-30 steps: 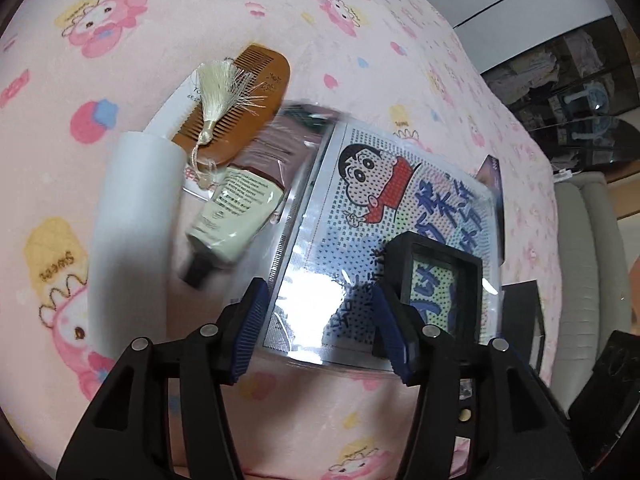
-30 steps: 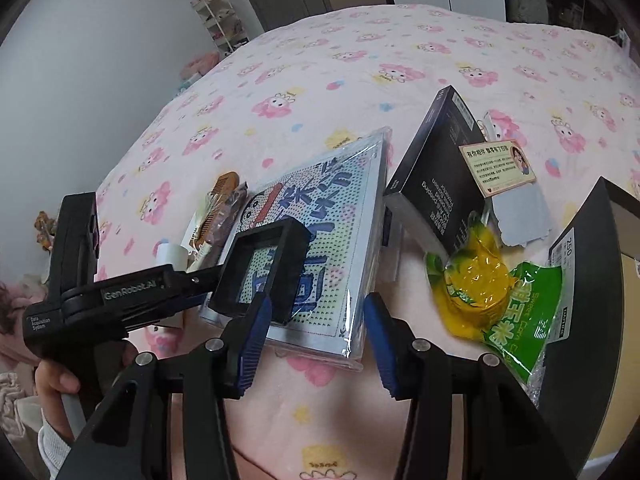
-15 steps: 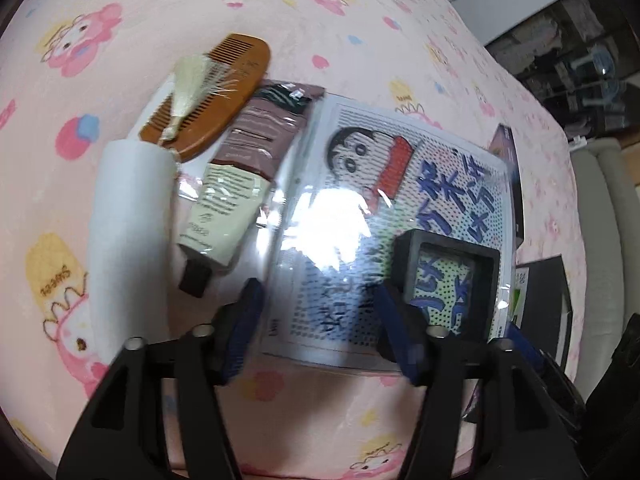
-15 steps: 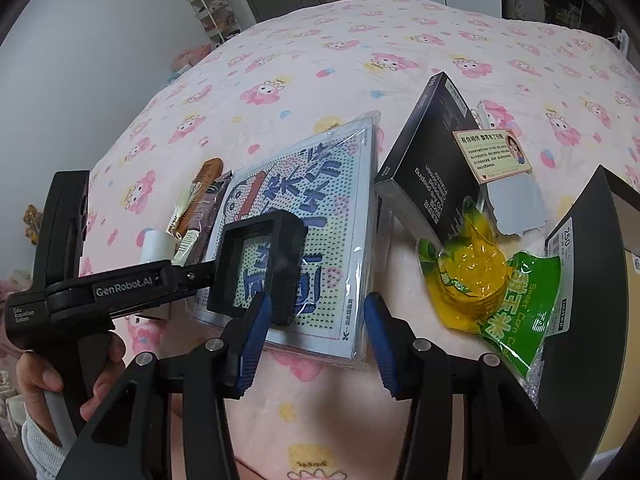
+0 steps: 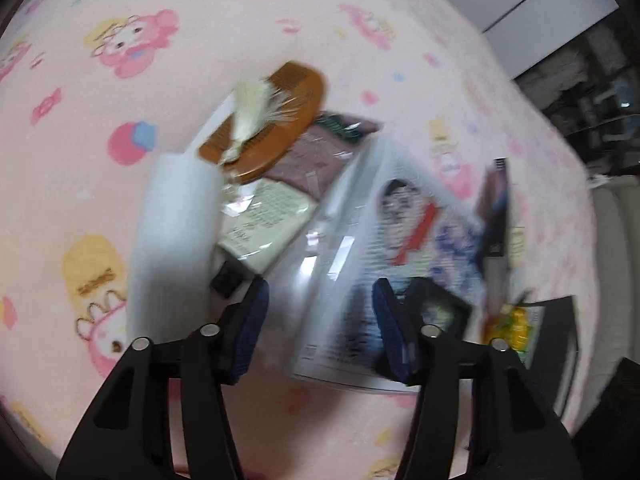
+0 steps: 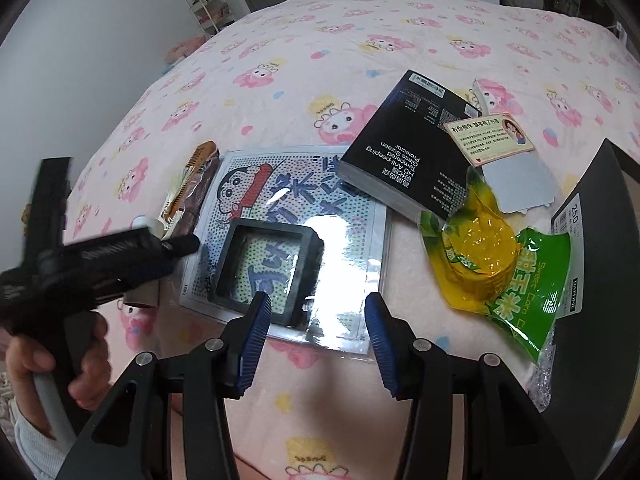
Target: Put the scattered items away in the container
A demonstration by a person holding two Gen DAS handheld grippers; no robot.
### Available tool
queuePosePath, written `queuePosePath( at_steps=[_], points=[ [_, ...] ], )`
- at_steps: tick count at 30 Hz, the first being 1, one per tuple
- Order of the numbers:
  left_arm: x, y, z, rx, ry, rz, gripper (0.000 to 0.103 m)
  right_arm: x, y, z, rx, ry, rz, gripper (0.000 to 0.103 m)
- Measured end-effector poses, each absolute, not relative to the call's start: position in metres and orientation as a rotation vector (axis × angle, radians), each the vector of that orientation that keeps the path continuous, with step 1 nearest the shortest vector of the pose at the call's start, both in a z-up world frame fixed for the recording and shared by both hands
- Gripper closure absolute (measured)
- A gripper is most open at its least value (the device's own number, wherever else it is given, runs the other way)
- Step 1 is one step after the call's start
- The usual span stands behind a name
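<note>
On the pink blanket lie a wooden comb with a tassel point(image 5: 276, 120), a white roll point(image 5: 172, 240), a cream tube point(image 5: 264, 224) and a brown packet point(image 5: 320, 152). Beside them is a cartoon sheet in plastic point(image 6: 304, 200) with a black square frame point(image 6: 268, 268) on it. Further right are a black box point(image 6: 404, 160) and a yellow corn pack point(image 6: 496, 264). The black container point(image 6: 600, 280) stands at the right edge. My left gripper point(image 5: 320, 332) hovers over the sheet's left edge, its jaws opening and holding nothing. Over the sheet's near edge, my right gripper point(image 6: 318, 320) is open.
A printed card point(image 6: 492, 140) and a grey film point(image 6: 516, 184) lie behind the corn pack. A hand point(image 6: 60, 360) holds the left gripper point(image 6: 176, 248) at the left of the right wrist view. Shelves and cabinets stand beyond the bed.
The left gripper's jaws have spread wider and it has swung slightly left, toward the tube and the white roll; its view is now blurred. The right gripper has stayed put.
</note>
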State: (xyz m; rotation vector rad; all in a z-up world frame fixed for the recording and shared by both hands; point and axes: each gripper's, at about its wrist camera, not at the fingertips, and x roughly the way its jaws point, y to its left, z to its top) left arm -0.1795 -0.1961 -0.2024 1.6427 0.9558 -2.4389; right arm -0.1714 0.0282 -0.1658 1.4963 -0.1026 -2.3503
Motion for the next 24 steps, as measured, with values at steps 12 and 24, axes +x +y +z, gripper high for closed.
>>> queuePosePath(
  at_steps=[12, 24],
  points=[
    [-0.188, -0.169, -0.208, 1.671, 0.626, -2.355, 0.04, -0.178, 0.04, -0.187, 1.597, -0.093, -2.382, 0.058],
    [-0.154, -0.222, -0.17, 1.305, 0.745, -2.363, 0.06, -0.184, 0.044, -0.193, 1.628, -0.084, -2.387, 0.058]
  ],
)
